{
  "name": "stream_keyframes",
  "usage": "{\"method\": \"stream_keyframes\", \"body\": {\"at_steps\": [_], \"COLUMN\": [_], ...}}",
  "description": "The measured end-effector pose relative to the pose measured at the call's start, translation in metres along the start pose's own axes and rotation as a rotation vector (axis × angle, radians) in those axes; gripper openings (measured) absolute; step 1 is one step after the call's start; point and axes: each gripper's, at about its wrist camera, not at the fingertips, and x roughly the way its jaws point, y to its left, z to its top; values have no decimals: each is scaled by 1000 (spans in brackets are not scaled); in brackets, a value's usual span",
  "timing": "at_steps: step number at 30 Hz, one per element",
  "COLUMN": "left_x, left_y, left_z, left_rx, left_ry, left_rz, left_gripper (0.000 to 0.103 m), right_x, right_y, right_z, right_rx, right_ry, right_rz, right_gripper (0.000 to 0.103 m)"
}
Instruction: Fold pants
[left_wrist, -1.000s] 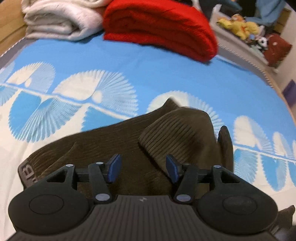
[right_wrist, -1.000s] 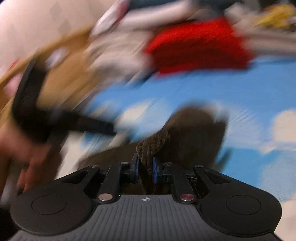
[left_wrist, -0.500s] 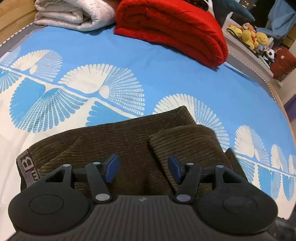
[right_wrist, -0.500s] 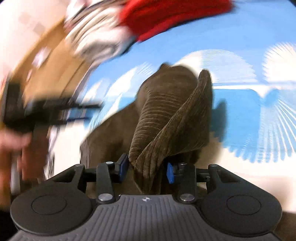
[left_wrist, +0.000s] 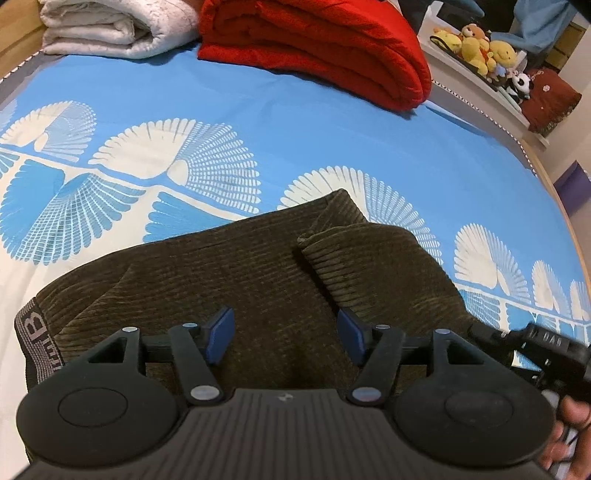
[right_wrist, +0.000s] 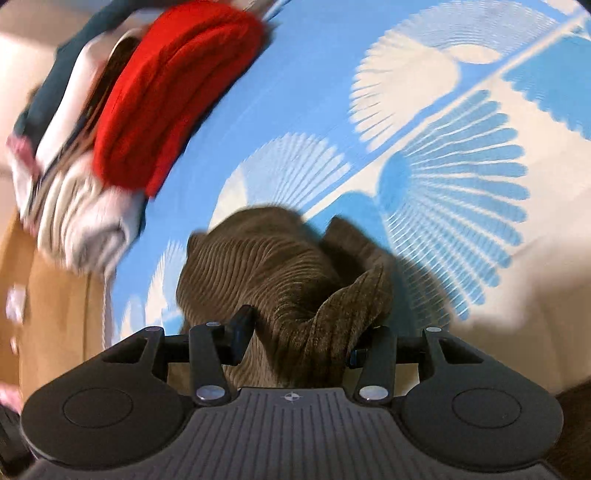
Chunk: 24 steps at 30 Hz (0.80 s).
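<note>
Bedding fills both views: a bed under a blue sheet printed with white fan shapes (left_wrist: 332, 122) carries everything we handle; nearest us in the left wrist view, our left claw (left_wrist: 282, 334) hangs over the brown corduroy pants (left_wrist: 229, 273) with its blue pads (left_wrist: 221, 334) apart and nothing pinched between them, and its jaws have just been opening a little further, which we read as keeping clear of the cloth while the other side works; the pants lie spread across the near part of the bed, with the grey lettered waistband (left_wrist: 35, 332) at the left edge and a folded-over leg (left_wrist: 369, 258) lying on top toward the right, so one fold looks laid already; in the right wrist view our right claw (right_wrist: 295, 341) has just been opening, and a raised ridge of the corduroy (right_wrist: 332, 314) stands between its fingers, seemingly let go rather than pressed, though the far pad is hidden behind the cloth; we judge this as a release after carrying the leg across; beyond the pants the sheet runs bare; at the far edge sit a folded red blanket (left_wrist: 314, 48) and a folded white blanket (left_wrist: 110, 26), stacked out of the way; off the bed's far right corner, yellow plush toys (left_wrist: 476, 48) rest on a shelf.
</note>
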Motion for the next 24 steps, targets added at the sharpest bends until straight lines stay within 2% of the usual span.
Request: {"method": "stream_keyframes", "body": {"at_steps": [5, 10, 13, 16, 20, 22, 24], "left_x": [2, 5, 5, 9, 11, 11, 9], "left_y": [-1, -3, -6, -12, -25, -30, -29], "left_z": [0, 0, -1, -3, -9, -11, -9], "left_rx": [2, 7, 20, 58, 120, 123, 92], "left_ry": [5, 11, 14, 30, 49, 53, 44], "left_rz": [-2, -2, -8, -19, -56, -80, -88], "left_gripper": [67, 68, 69, 71, 72, 72, 72], "right_x": [-6, -5, -6, -4, -1, -3, -10], "right_y": [-23, -20, -33, -45, -40, -30, -7], "right_z": [21, 25, 29, 32, 29, 26, 21], "right_rx": [122, 97, 186, 242, 205, 167, 66], "right_ry": [-25, 0, -20, -19, -15, -38, -90], "right_rz": [47, 62, 68, 58, -2, -42, -61], "right_gripper": [49, 50, 49, 49, 47, 29, 14]}}
